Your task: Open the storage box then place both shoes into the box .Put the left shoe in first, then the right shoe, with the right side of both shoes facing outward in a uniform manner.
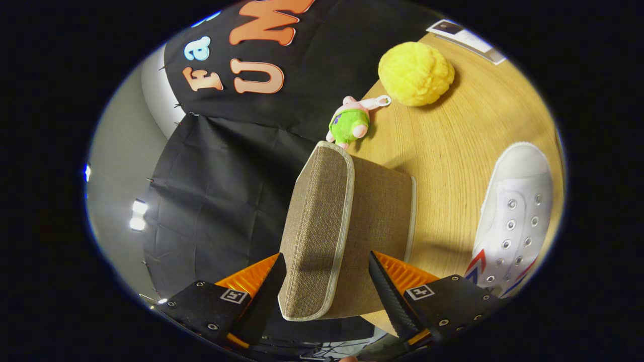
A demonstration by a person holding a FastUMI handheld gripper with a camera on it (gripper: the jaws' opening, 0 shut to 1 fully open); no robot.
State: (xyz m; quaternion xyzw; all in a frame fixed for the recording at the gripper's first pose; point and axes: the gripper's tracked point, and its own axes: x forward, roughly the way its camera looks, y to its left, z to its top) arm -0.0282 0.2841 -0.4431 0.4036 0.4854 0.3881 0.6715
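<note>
The view is rolled on its side, so the wooden table (pixel 453 146) runs up the right. The storage box lid (pixel 322 221), brown woven fabric with pale trim, stands on edge between my fingers. One finger lies against its top face and the other against its skirt. My gripper (pixel 327 284) is shut on the lid's near end. The lid throws a shadow on the table beside it. A white canvas shoe (pixel 513 221) with metal eyelets and red and blue stripes lies on the table, to the right of the lid and past the right finger. The box body is hidden.
A fluffy yellow ball (pixel 415 73) rests on the table beyond the lid. A small pink and green plush toy (pixel 349 123) lies at the table's edge just past the lid. A white card (pixel 465 37) sits at the far end.
</note>
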